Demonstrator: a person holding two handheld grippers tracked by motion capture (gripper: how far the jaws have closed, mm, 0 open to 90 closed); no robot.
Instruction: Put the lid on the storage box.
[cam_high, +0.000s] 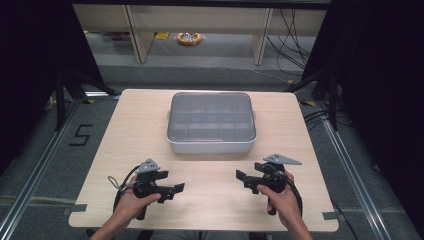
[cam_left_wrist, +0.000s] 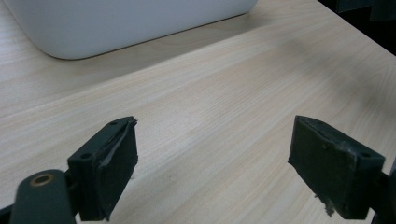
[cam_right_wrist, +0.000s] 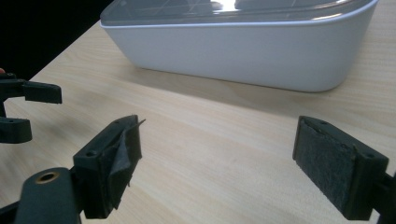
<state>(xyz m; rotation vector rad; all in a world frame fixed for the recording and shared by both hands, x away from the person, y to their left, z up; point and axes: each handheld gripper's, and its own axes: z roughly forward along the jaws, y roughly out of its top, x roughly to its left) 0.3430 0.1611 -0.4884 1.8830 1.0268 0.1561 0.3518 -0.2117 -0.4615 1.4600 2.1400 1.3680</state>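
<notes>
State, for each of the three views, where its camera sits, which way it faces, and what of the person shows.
High view: above the person's side, facing forward and down on the table; forearms, both hands.
Left gripper view: rides the left gripper, facing the compartment box.
Right gripper view: rides the right gripper; shares that box.

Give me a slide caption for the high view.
Two hand-held grippers, left gripper and right gripper, open above a wooden table, facing a lidded white compartment box.

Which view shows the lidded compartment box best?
The high view: the whole box shows, with its clear lid and the divider grid beneath. The right gripper view gives one white side wall and the lid's edge; the left gripper view gives just a lower corner of the wall.
</notes>
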